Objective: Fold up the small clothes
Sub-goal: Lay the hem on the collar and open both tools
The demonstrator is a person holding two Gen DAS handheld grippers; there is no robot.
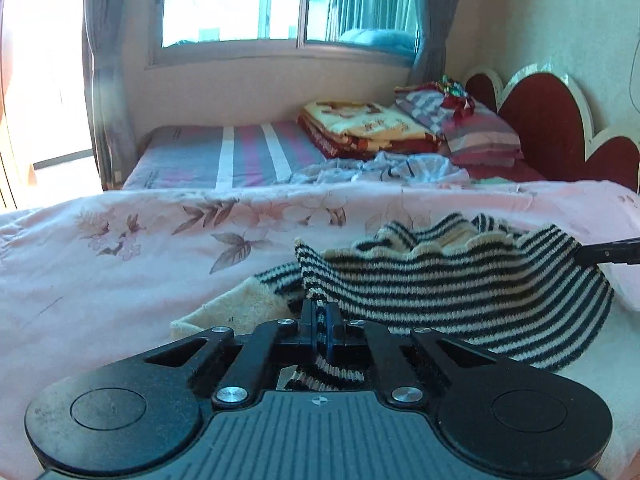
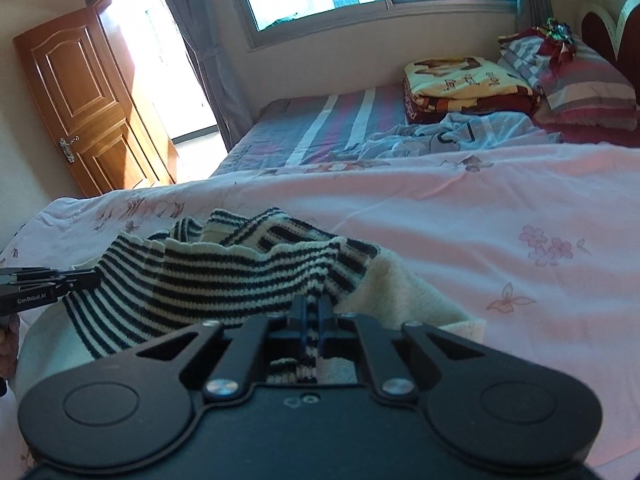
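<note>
A small black-and-cream striped knit garment [image 1: 460, 284] with a fleecy cream lining [image 1: 236, 312] hangs between both grippers, lifted a little above the pink floral bedspread [image 1: 140, 248]. My left gripper [image 1: 320, 310] is shut on one corner of its edge. My right gripper [image 2: 314, 306] is shut on the other corner; the garment [image 2: 224, 276] sags between them with its cream lining [image 2: 404, 296] to the right. The right gripper's fingers [image 1: 608, 254] show at the right edge of the left wrist view, and the left gripper's fingers [image 2: 52, 280] show at the left edge of the right wrist view.
A crumpled light blue garment [image 2: 460, 132] lies further back on the bed. Folded blankets [image 2: 460, 84] and striped pillows [image 2: 580, 76] are stacked by the red headboard [image 1: 548, 120]. A window [image 1: 280, 0], grey curtains and an open wooden door [image 2: 88, 96] stand beyond.
</note>
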